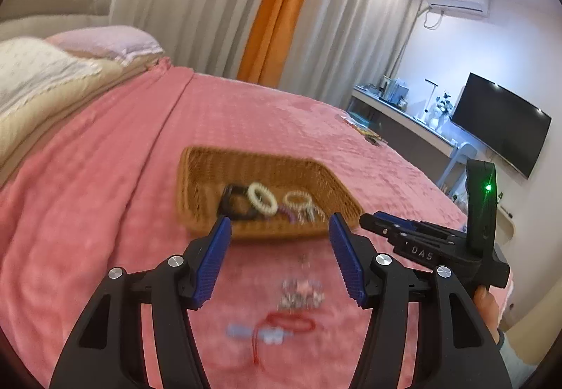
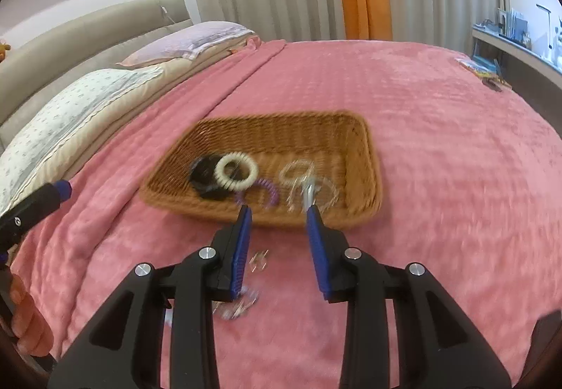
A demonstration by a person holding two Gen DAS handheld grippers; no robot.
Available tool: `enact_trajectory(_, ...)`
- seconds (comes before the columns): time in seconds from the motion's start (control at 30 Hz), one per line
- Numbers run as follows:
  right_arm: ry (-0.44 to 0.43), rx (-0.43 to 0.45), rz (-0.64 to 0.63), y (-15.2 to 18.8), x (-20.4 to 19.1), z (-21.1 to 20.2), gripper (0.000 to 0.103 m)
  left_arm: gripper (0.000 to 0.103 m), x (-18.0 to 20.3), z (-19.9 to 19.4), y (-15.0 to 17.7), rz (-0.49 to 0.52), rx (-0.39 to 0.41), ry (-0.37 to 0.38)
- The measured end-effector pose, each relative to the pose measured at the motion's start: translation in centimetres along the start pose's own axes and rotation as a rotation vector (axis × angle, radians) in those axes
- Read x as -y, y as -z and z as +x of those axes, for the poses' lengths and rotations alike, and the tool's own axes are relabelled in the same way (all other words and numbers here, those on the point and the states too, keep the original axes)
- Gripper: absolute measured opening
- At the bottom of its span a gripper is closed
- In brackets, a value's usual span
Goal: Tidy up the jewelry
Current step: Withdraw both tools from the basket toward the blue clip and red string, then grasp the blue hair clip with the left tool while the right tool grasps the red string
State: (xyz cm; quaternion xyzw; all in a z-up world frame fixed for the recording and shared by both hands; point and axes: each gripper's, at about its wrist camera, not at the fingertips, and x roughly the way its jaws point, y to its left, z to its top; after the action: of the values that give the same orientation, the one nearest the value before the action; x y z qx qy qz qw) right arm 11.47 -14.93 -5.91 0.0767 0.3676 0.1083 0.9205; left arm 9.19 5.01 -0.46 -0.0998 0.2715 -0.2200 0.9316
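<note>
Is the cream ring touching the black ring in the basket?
Touching. In the right wrist view the cream ring lies partly over the black ring, with no gap between them; the left wrist view agrees.

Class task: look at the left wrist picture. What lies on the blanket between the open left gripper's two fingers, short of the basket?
In the left wrist view, a blurred silvery trinket cluster lies on the pink blanket between the left gripper's fingers, short of the basket. A red cord lies nearer the camera.

Only lettering I can actually read is "DAS", in pale capitals on the black body of the right tool [image 1: 418,252], seen from the left wrist view. The air conditioner [image 1: 456,1] on the wall has some small marks, but they're way too tiny to make out.
</note>
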Motion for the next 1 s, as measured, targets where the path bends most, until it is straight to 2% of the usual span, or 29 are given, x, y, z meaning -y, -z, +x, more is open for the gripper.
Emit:
enact_trajectory(0.1,0.0,-0.016,-0.018,1.5,-0.8,-0.2,0.03,0.056,-0.6,-0.4,2.1,-0.014,-0.028,-0.031)
enact_trajectory(0.23,-0.019,-0.069,-0.029,3.8,-2.0,0.4,0.03,0.056,-2.2,0.4,4.3,-0.06,-0.079,-0.033)
enact_trajectory(0.43,-0.059,-0.16,-0.089,6.5,-4.1,1.8,0.03,0.055,-4.4,2.4,5.9,-0.118,-0.146,-0.023)
enact_trajectory(0.67,-0.035,-0.232,-0.177,7.7,-6.3,4.0,0.029,0.054,-5.8,3.6,6.9,-0.181,-0.183,0.0)
enact_trajectory(0.8,-0.012,-0.268,-0.207,7.7,-6.8,5.3,0.018,0.054,-5.7,4.1,7.1,-0.176,-0.202,-0.013)
enact_trajectory(0.9,-0.004,-0.269,-0.236,8.0,-7.1,5.4,0.006,0.054,-5.7,4.4,7.3,-0.174,-0.216,-0.024)
enact_trajectory(1.0,0.009,-0.252,-0.244,8.4,-6.8,4.4,0.003,0.054,-5.8,4.5,7.3,-0.18,-0.224,-0.025)
